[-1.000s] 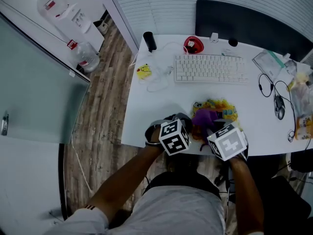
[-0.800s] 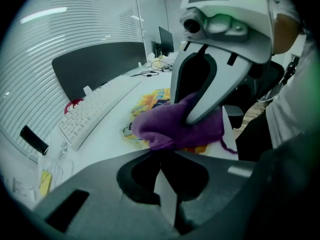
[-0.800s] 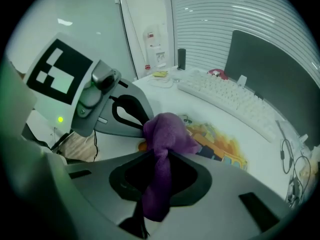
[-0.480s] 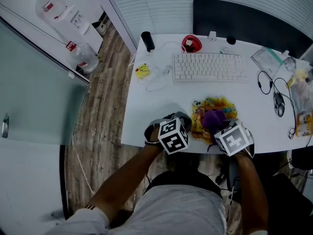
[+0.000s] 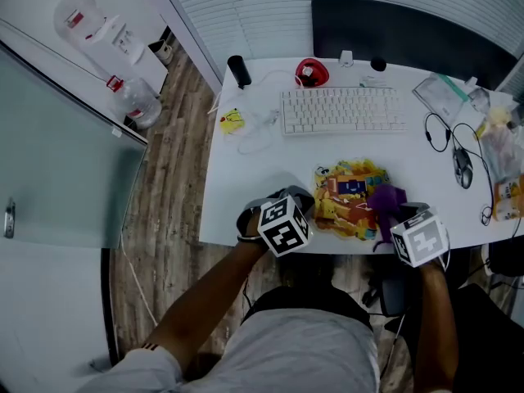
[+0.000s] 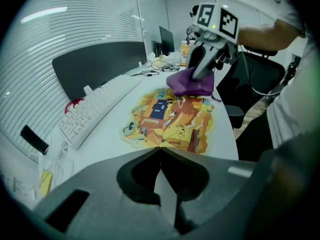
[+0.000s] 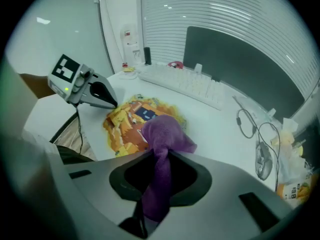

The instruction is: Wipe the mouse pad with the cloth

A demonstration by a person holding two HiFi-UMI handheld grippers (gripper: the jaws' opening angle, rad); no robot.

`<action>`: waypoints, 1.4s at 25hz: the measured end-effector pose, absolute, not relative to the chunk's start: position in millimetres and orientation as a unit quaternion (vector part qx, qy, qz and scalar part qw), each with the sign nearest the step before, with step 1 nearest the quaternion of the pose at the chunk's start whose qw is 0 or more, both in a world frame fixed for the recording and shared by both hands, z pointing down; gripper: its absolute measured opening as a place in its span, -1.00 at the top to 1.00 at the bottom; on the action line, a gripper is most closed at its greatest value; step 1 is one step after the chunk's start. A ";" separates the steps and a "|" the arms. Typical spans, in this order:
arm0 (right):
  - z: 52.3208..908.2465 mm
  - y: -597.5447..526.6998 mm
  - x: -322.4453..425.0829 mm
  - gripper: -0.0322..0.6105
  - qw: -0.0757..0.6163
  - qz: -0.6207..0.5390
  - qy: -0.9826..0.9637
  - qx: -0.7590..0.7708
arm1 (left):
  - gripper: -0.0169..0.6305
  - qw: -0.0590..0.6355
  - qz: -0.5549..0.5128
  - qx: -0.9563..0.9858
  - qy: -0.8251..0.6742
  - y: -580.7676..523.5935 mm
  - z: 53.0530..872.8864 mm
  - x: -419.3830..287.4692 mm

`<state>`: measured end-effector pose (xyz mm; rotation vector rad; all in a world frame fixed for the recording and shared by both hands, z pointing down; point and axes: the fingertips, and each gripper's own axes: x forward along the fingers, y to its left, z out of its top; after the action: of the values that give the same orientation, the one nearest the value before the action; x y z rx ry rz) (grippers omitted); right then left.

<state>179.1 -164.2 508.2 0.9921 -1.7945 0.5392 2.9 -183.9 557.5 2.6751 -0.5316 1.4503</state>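
White desk [image 5: 246,178] above wood-plank floor [image 5: 164,195] carries a colourful mouse pad [image 5: 345,196] near its front edge. Right gripper [image 7: 156,159] pinches the purple cloth [image 5: 386,198] on the pad's right side; left gripper [image 6: 160,151] has its jaws together, empty.

Office workspace. A white desk [image 5: 246,178] carries a white keyboard [image 5: 342,110] near its far edge, with a dark flat panel [image 5: 409,35], possibly a monitor, standing behind it. A wired mouse [image 5: 463,169] and earphones [image 5: 438,133] lie toward the desk's right edge. Left of the desk, on wood-plank floor [image 5: 168,178], 1 water dispenser [image 5: 90,19] stands with a spare water jug [image 5: 131,101] beside a glass partition [image 5: 57,154]. Slatted blinds [image 5: 246,6] cover the far wall. A black office chair [image 6: 255,79] sits at the desk's near edge.
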 end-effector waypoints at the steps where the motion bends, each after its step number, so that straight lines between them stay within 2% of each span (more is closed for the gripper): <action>1: 503.2 -161.1 166.6 0.69 0.482 0.216 -0.749 0.400 | 0.90 0.027 0.470 0.866 -0.172 -184.0 557.2 2.7; 5: 492.4 -147.0 103.9 0.69 0.467 0.199 -0.789 0.345 | 0.90 0.029 0.468 0.866 -0.174 -184.7 556.9 2.9; 9: 508.4 -131.0 45.1 0.69 0.481 0.188 -0.811 0.274 | 0.90 0.034 0.468 0.866 -0.175 -184.6 557.6 2.8; 14: 533.0 -125.8 29.5 0.69 0.514 0.178 -0.804 0.239 | 0.90 0.037 0.466 0.866 -0.178 -185.0 558.2 3.7; 21: 536.9 -134.0 85.4 0.69 0.525 0.191 -0.782 0.274 | 0.90 0.036 0.466 0.865 -0.181 -185.6 559.4 3.7; 31: 530.8 -136.7 201.8 0.69 0.502 0.257 -0.734 0.379 | 0.90 0.032 0.474 0.862 -0.179 -185.2 558.9 3.4; 35: 530.1 -133.3 223.0 0.69 0.471 0.279 -0.733 0.403 | 0.90 0.027 0.481 0.859 -0.175 -185.4 558.6 3.9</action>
<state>223.0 -133.3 530.1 0.9873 -1.7958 0.6836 3.9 -185.4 558.6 2.6518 -0.5418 1.4846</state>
